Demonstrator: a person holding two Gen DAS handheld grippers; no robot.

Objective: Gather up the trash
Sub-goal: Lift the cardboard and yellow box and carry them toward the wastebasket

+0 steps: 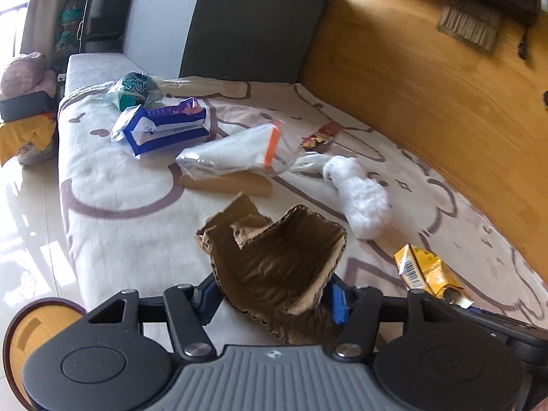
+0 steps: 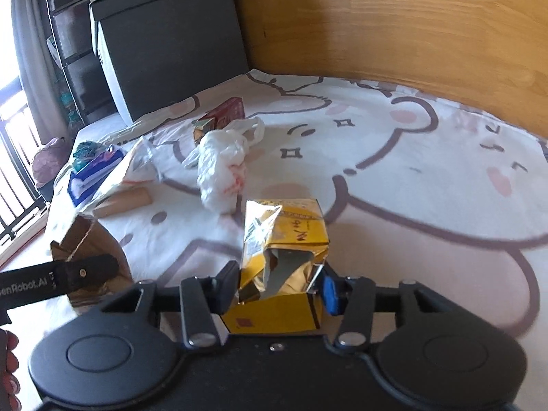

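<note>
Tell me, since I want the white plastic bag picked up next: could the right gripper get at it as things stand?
Probably not yet. The right gripper is already closed on the yellow carton, so its jaws are full. The white plastic bag lies just beyond on the bed sheet, with nothing between them; once the carton is dropped, the way looks free.

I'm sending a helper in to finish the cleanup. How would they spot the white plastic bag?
On the cartoon-print bed sheet, look near the wooden wall. The white plastic bag lies crumpled beside the clear zip pouch, the only soft, plain white lump there.
</note>
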